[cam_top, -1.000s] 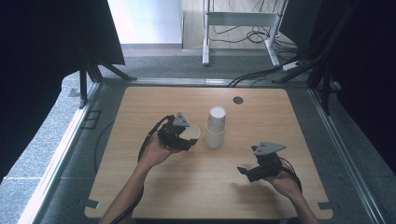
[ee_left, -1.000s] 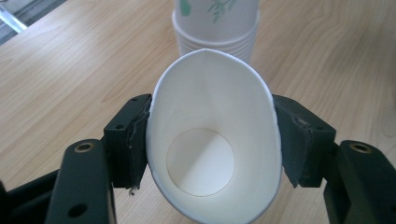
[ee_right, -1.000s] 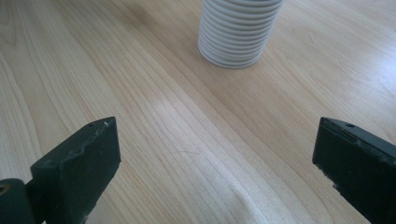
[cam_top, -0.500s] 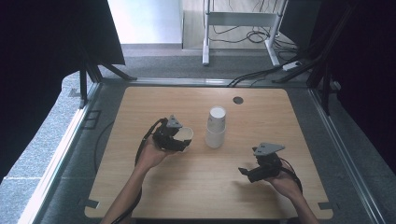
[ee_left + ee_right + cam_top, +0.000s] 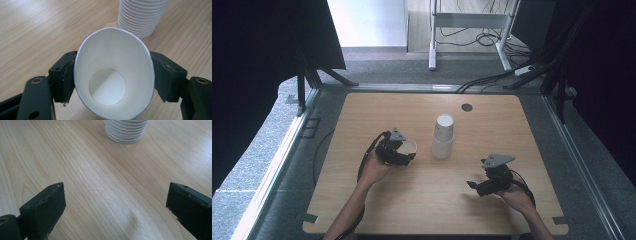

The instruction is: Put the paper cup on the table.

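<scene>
My left gripper has a single white paper cup between its pads, which press its sides so the rim is squeezed into an oval; the jaws have just been easing apart around it. The cup sits left of centre on the light wooden counter, mouth up and tipped slightly toward me, its long axis near upright. Just to its right stands an upright stack of white paper cups. My right gripper hovers low, released.
</scene>
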`<state>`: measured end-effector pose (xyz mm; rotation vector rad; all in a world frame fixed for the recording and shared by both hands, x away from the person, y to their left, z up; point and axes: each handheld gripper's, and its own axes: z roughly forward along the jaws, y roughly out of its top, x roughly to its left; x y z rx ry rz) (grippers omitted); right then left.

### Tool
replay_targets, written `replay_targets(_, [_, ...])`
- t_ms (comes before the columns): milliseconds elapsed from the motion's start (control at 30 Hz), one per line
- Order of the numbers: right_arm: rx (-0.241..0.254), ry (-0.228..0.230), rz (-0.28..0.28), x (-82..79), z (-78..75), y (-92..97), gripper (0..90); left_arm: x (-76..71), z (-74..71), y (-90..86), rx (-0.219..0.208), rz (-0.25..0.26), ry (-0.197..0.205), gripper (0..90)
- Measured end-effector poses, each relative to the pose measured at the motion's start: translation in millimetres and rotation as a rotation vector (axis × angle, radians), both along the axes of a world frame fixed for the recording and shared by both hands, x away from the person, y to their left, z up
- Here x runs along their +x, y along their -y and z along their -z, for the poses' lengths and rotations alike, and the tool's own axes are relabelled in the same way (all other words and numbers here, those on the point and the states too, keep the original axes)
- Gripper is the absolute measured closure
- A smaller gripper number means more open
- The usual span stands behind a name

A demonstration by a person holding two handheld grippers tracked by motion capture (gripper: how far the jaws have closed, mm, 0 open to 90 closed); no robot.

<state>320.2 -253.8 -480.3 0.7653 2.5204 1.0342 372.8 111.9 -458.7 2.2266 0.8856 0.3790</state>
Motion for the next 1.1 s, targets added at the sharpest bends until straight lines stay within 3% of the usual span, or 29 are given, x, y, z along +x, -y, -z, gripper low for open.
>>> replay_targets(333, [-0.001, -0.001, -0.006, -0.2, -0.2, 0.0, 2.8, 0.2, 5.5, 0.9, -0.029, -0.008, -0.042, 7.2])
replay_targets(667, [-0.003, -0.006, -0.009, -0.4, 1.4, -0.9, 3.3, -2.4, 8.0, -6.5, -0.108, -0.009, -0.047, 2.3])
replay_targets(1100, [-0.019, -0.012, -0.017, -1.2, 4.0, -1.7, 3.9, -16.1, 10.2, -14.3, -0.137, -0.011, -0.011, 0.0])
